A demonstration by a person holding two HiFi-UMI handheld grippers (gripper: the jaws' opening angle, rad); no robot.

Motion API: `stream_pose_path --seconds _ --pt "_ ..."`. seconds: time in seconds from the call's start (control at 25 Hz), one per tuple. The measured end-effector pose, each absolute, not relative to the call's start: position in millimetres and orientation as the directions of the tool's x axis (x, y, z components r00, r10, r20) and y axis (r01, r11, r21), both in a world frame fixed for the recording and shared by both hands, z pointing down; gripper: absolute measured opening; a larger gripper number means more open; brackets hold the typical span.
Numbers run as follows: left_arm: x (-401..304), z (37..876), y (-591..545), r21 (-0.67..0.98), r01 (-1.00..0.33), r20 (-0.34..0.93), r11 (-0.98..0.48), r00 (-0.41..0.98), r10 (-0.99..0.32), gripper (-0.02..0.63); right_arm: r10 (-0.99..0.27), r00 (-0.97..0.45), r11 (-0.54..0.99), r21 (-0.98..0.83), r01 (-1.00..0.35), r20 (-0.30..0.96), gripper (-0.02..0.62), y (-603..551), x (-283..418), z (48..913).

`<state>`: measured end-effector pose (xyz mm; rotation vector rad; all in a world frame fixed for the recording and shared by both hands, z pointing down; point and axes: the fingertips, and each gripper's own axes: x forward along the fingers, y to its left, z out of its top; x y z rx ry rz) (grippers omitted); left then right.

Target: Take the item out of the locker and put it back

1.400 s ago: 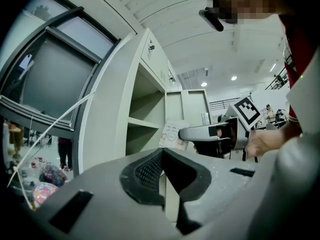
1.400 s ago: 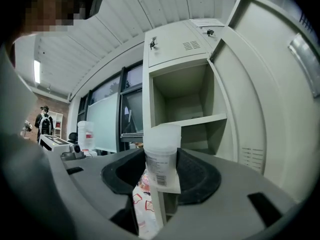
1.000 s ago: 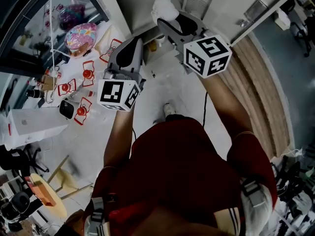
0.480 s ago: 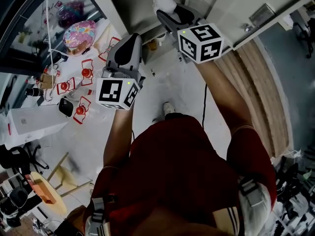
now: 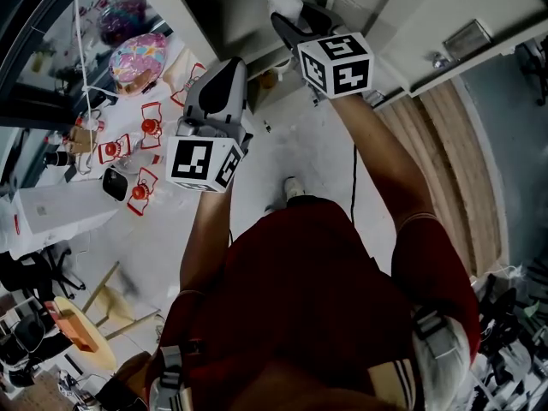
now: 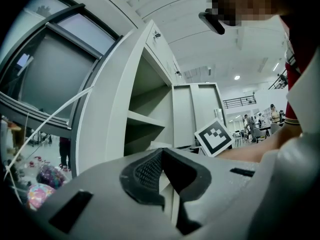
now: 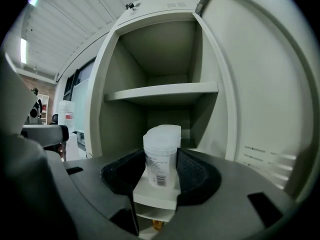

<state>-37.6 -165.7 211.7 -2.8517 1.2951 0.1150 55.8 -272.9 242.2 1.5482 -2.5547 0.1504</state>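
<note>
Jaws of the right gripper [image 7: 160,170] stand fairly wide, pinching a clear lidded jar [image 7: 161,149] upright at the mouth of the open locker [image 7: 160,91], below its shelf. The left gripper [image 6: 161,156] has its jaws pressed together on nothing. Since a moment ago the right gripper has carried the jar much closer to the locker.

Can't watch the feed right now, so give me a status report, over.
Left gripper shut, empty. Right gripper shut on the plastic container, at the open locker. No obstruction visible below its shelf.
</note>
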Motion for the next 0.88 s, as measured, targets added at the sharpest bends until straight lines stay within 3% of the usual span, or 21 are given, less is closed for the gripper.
stream_pose_path --seconds 0.88 --pt "-35 228 -184 0.023 -0.749 -0.034 -0.662 0.661 -0.749 0.006 -0.904 -0.345 0.355 -0.004 -0.935 0.252 0.189 -333 66 287"
